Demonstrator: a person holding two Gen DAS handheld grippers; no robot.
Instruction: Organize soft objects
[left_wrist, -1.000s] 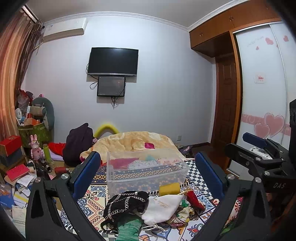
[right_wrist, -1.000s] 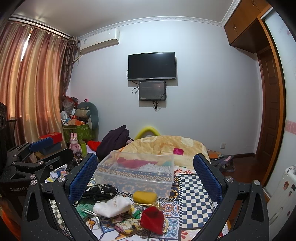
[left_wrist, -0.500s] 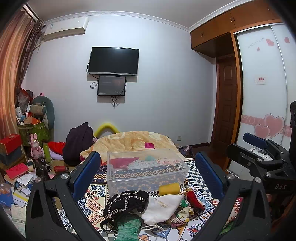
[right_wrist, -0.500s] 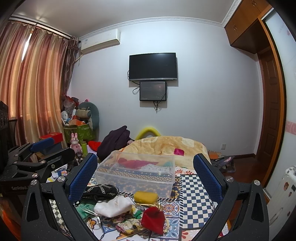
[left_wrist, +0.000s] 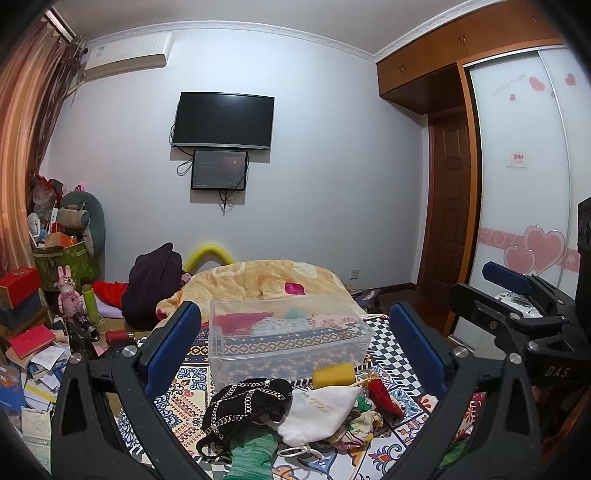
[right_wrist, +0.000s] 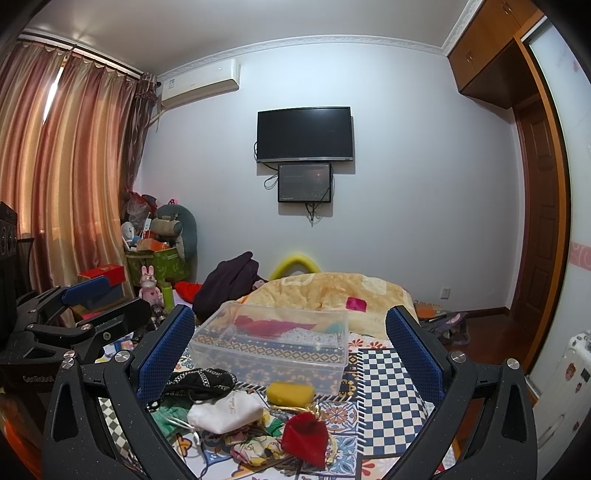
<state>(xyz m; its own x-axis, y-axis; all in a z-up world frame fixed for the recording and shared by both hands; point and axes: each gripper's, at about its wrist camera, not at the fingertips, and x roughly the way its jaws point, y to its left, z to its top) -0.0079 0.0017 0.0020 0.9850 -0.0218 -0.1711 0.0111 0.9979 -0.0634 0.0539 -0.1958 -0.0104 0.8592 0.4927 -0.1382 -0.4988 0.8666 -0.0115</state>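
Blue-padded fingers on both tools stood wide apart with nothing between them: the left gripper and the right gripper each hung above the patterned cloth, level with the clutter and holding nothing. Just ahead of the fingers lay the heap to be sorted. A white drawstring pouch sat in the middle of it, touching a black chain-trimmed bag on one side and a red velvet pouch on the other, with a green knitted piece partly under the black bag. A yellow sponge rested just beside the front wall of the clear plastic bin, which already held some folded fabric.

All of these looked light and limp, likely to sag and fold when lifted. The sponge would probably compress, so a pinch across its middle should do. The pouches seemed best taken at a bunched fold of the body, not by the thin cords. The black bag's chain could snag on its neighbours.
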